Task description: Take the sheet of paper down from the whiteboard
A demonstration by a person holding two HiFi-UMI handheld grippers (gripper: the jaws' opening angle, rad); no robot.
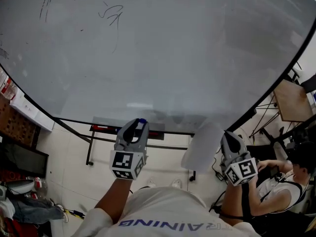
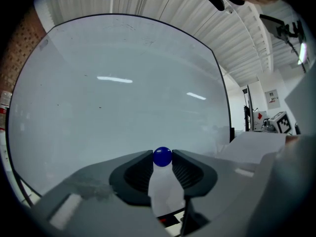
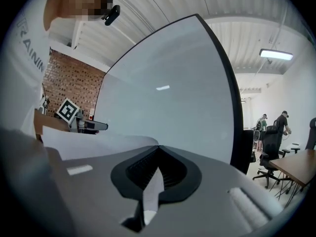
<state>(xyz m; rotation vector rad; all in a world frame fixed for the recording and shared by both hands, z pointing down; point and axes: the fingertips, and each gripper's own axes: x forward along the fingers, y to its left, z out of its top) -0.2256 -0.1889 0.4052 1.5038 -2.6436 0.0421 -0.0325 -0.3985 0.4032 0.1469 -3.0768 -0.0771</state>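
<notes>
The whiteboard (image 1: 158, 48) fills the upper head view, bare except for faint pen marks. My right gripper (image 1: 228, 138) is shut on the white sheet of paper (image 1: 201, 147), which hangs off the board below its lower edge. In the right gripper view the paper (image 3: 94, 143) spreads left from the closed jaws of the right gripper (image 3: 159, 151). My left gripper (image 1: 139, 126) is shut on a round blue magnet (image 1: 142, 121), just under the board's edge. In the left gripper view the blue magnet (image 2: 162, 157) sits pinched between the pads, with the whiteboard (image 2: 118, 93) straight ahead and the paper (image 2: 252, 146) at right.
The board's black stand (image 1: 89, 147) and its tray with a red marker (image 1: 103, 128) are below the board. A seated person (image 1: 279, 184) and a wooden desk (image 1: 291, 100) are at right. Far off stand people (image 3: 283, 122), an office chair (image 3: 269, 149) and a table (image 3: 296, 164).
</notes>
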